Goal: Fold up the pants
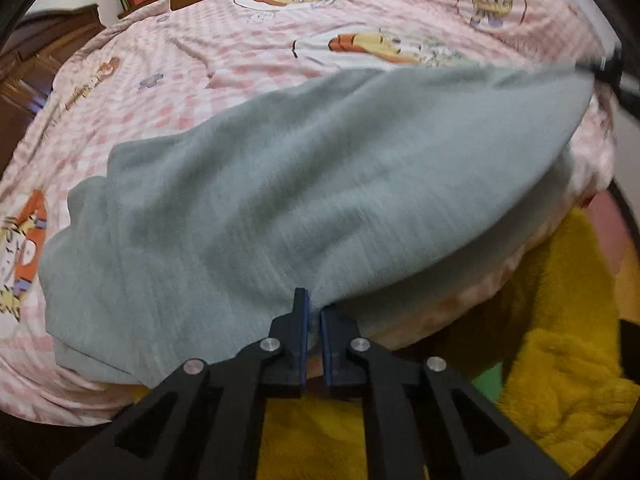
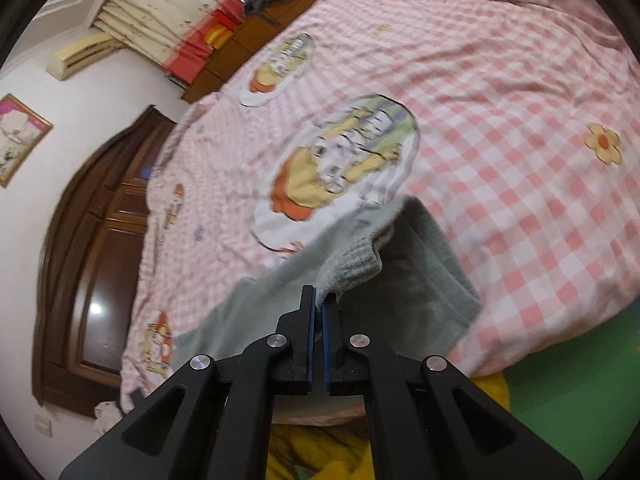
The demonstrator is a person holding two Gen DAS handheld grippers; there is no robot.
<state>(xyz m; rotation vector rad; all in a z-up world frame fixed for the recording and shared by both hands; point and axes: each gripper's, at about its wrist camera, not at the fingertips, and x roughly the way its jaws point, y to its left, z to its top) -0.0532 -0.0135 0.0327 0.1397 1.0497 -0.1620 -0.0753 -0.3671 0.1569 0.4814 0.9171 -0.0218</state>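
Both sets of jaws are clenched on the grey pants [image 1: 280, 184]: the left gripper [image 1: 315, 312] pinches an edge near the side of the bed [image 1: 248, 56], the right gripper [image 2: 320, 306] pinches a ribbed cuff. The pants lie spread over the pink checked bedsheet.

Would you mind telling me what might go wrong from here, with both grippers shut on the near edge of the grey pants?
1. The left gripper pinches only a thin bit of the pants edge, so the cloth may slip out when lifted.
2. The right gripper holds a bunched ribbed end, so the fold may come out uneven.
3. The pants lie by the edge of the bed; a dropped end could slide off.
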